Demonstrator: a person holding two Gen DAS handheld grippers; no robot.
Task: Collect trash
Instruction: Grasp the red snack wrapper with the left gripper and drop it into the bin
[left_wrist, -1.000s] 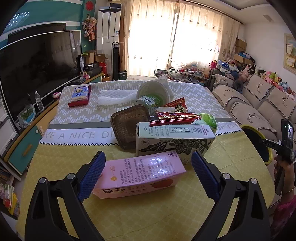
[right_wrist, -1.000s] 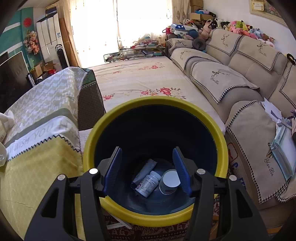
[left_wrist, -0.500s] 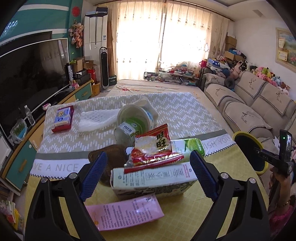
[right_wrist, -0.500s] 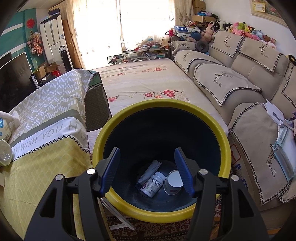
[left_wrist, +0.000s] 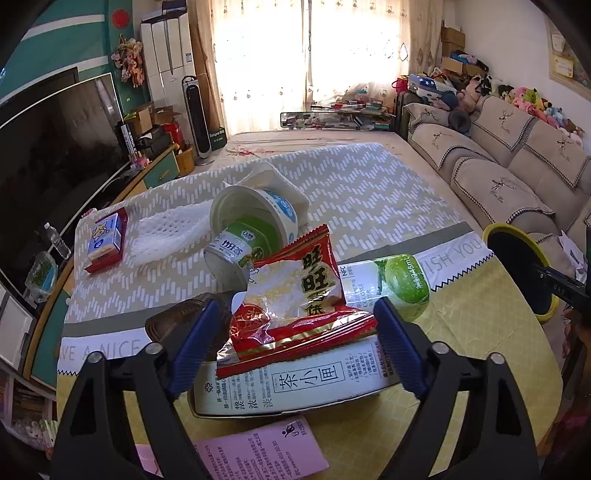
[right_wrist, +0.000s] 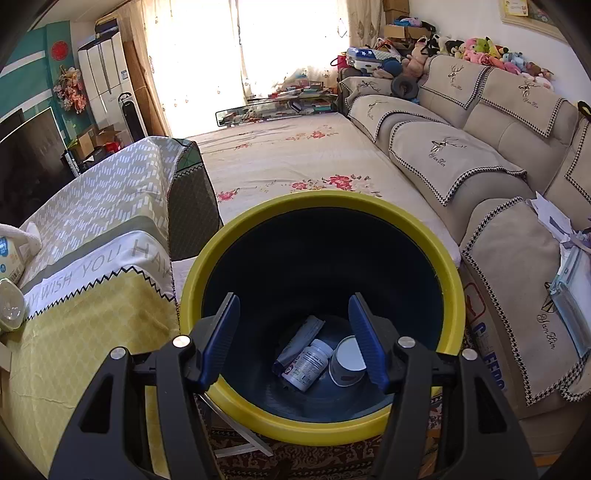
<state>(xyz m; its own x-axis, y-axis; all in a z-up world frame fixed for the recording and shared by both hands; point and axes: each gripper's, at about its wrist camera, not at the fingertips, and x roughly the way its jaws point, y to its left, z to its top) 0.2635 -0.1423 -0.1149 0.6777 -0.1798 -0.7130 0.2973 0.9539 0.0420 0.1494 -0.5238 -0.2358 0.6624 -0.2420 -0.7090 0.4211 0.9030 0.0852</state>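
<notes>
Trash: piled on the table (left_wrist: 369, 192), mostly at its near end, between and ahead of the left gripper's fingers.
Bin (right_wrist: 321, 206): yellow rim, dark inside, on the floor between table corner and sofa (right_wrist: 480, 155); holds a white pill bottle (right_wrist: 308, 363), a paper cup (right_wrist: 349, 360) on its side and a flattened tube or wrapper (right_wrist: 301, 341).
Instant-noodle bowl (left_wrist: 255, 218): tipped on its side, mouth toward the camera, with a green-and-white cup (left_wrist: 238, 251) lying partly inside.
Tea carton (left_wrist: 295, 380): flat under the red snack packet (left_wrist: 291, 295), which rests on top.
Green bottle (left_wrist: 391, 284): lying just behind the carton, right of the packet.
Pink leaflet (left_wrist: 258, 454): flat at the near edge, below the carton.
Brown tray (left_wrist: 173, 321): left of the carton, partly hidden by a finger.
Left gripper (left_wrist: 291, 347): jaws just been closing, apart, straddling packet and carton without pressing either.
Right gripper (right_wrist: 293, 339): about half spread over the bin mouth, holding nothing.
</notes>
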